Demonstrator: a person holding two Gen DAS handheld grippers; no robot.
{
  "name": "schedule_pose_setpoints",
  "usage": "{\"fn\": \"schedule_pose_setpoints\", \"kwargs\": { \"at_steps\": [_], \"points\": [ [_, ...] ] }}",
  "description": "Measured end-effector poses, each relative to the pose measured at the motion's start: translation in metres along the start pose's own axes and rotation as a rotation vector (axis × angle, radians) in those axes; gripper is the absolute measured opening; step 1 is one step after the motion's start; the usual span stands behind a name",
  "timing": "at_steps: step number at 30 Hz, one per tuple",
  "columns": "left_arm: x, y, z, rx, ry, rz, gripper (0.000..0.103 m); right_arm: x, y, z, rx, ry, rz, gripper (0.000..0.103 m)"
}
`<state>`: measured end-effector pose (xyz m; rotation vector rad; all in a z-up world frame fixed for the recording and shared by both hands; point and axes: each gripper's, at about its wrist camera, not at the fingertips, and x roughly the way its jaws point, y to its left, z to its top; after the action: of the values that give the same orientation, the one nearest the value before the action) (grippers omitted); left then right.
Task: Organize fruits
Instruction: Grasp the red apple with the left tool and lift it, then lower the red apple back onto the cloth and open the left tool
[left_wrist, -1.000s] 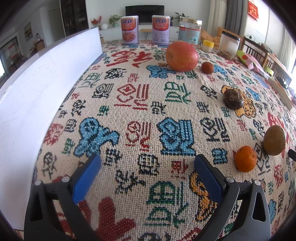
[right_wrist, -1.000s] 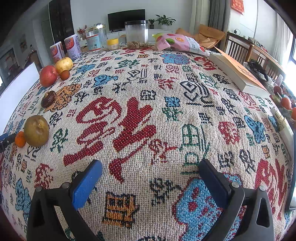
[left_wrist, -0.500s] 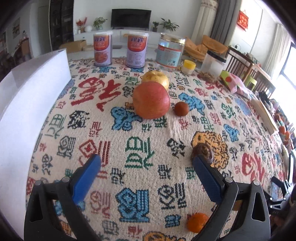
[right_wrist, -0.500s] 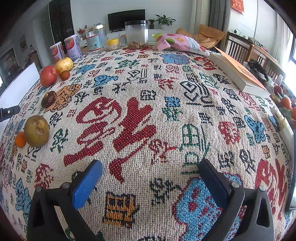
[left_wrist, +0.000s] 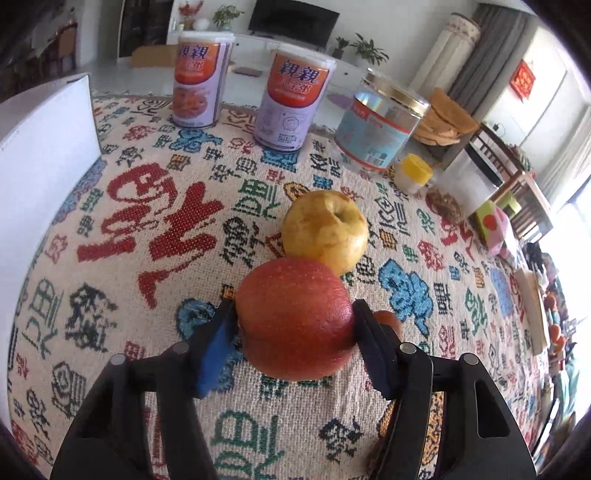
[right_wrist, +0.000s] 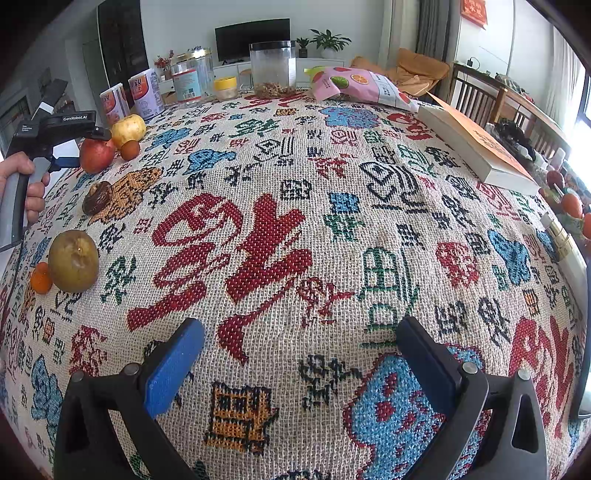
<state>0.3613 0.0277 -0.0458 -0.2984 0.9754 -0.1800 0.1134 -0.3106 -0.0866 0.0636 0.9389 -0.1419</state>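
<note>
My left gripper (left_wrist: 293, 325) is shut on a red apple (left_wrist: 295, 319), its blue pads pressed on both sides, on the patterned tablecloth. A yellow apple (left_wrist: 325, 229) sits just behind it and a small red fruit (left_wrist: 388, 319) peeks out beside the right finger. In the right wrist view the left gripper (right_wrist: 79, 160) holds the red apple (right_wrist: 96, 155) at far left, with the yellow apple (right_wrist: 128, 126), the small red fruit (right_wrist: 130, 149), a dark wrinkled fruit (right_wrist: 96, 197), a brown-green pear (right_wrist: 74, 260) and a small orange (right_wrist: 40, 278). My right gripper (right_wrist: 299, 362) is open and empty.
Two cans (left_wrist: 291, 103), a glass jar (left_wrist: 380, 125) and a small yellow-lidded jar (left_wrist: 413, 177) stand at the table's back. A white board (left_wrist: 40, 147) stands along the left edge. A snack bag (right_wrist: 362, 86) and a book (right_wrist: 476, 144) lie at the right.
My left gripper has moved forward to the red apple and shut on it. My right gripper has stayed still and open.
</note>
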Motion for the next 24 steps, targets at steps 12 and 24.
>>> {"fn": "schedule_pose_setpoints", "kwargs": {
  "at_steps": [12, 24],
  "points": [
    [-0.076, 0.07, -0.074, 0.017, 0.014, -0.041, 0.057, 0.0, 0.001, 0.0, 0.0, 0.0, 0.0, 0.103],
    [-0.11, 0.007, -0.153, 0.551, -0.089, 0.17, 0.056, 0.0, 0.0, 0.0, 0.0, 0.0, 0.0, 0.103]
  ]
}}
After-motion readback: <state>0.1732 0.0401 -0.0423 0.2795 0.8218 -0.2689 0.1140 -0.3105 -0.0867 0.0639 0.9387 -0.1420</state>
